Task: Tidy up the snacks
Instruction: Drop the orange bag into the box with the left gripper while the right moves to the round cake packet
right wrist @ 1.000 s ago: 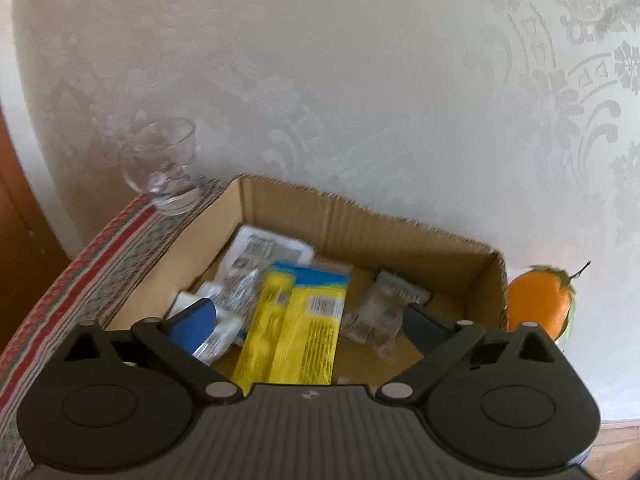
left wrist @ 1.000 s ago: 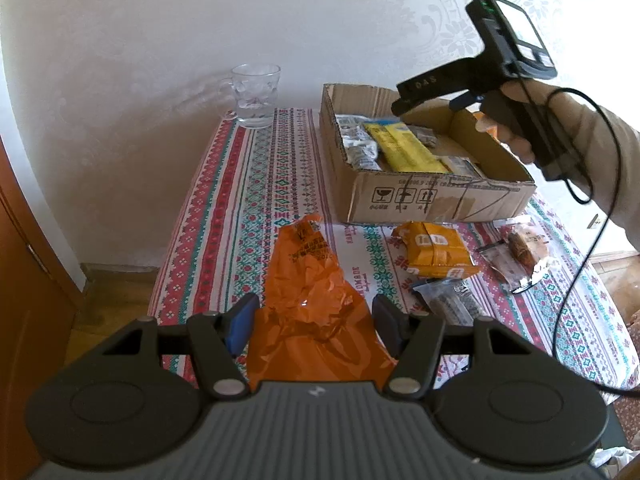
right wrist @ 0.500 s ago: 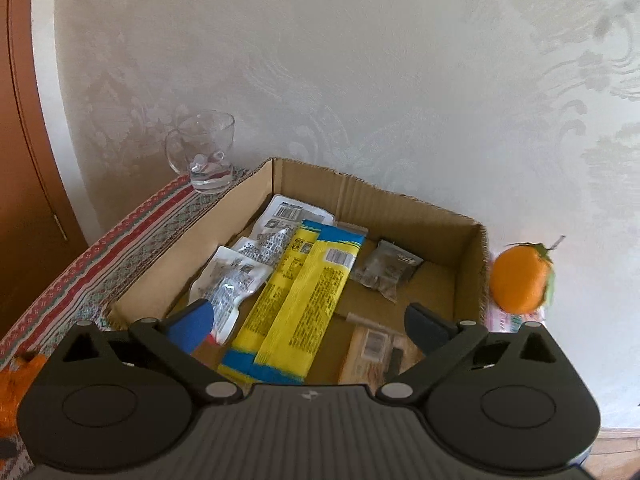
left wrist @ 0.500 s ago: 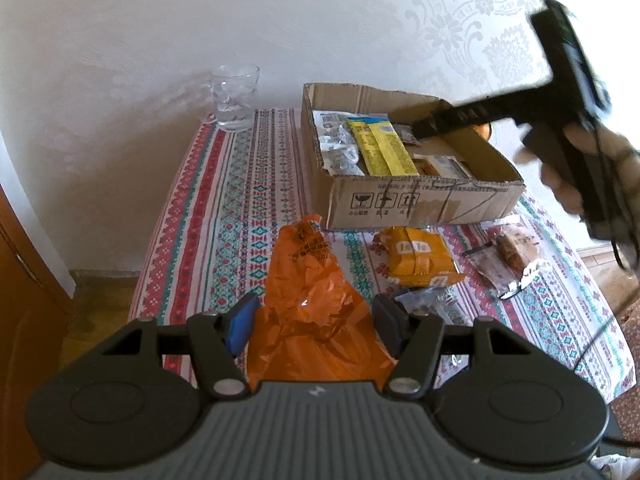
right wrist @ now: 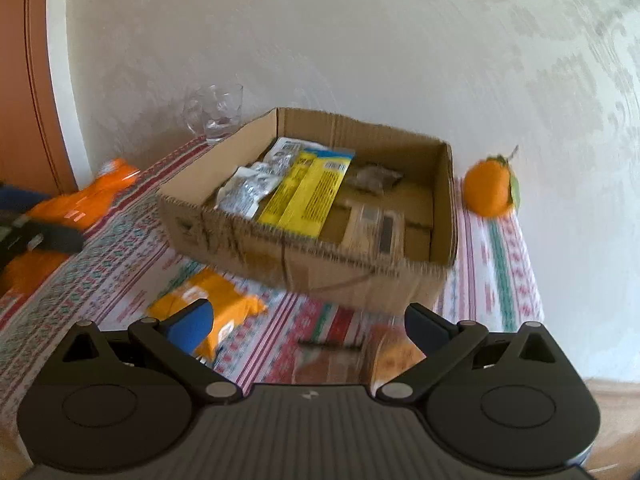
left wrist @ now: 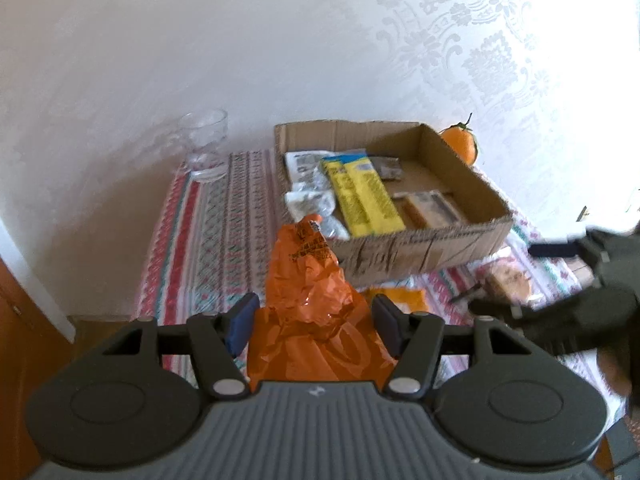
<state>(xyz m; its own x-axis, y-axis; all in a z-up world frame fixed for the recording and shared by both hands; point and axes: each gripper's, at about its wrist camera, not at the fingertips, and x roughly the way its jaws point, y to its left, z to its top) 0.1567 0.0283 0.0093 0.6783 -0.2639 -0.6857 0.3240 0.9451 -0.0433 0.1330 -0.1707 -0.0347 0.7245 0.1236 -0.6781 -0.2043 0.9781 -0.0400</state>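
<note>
My left gripper (left wrist: 314, 320) is shut on a crumpled orange snack bag (left wrist: 312, 300) and holds it above the table in front of the cardboard box (left wrist: 420, 248). The box holds yellow packets (left wrist: 362, 196), silver packets and a brown bar. My right gripper (right wrist: 308, 320) is open and empty, low over the table in front of the box (right wrist: 320, 256). Below it lie a small orange packet (right wrist: 224, 300) and a clear-wrapped brown pastry (right wrist: 384, 356). The right gripper shows blurred at the right of the left wrist view (left wrist: 580, 280).
A glass mug (left wrist: 206, 146) stands at the table's back left by the wall. An orange fruit (right wrist: 490, 190) sits right of the box. The patterned tablecloth (left wrist: 224, 220) covers the table. A wooden door (right wrist: 28, 80) is at far left.
My right gripper has pulled back out of the box and come down low in front of it. My left gripper has risen with the orange bag and moved nearer the box.
</note>
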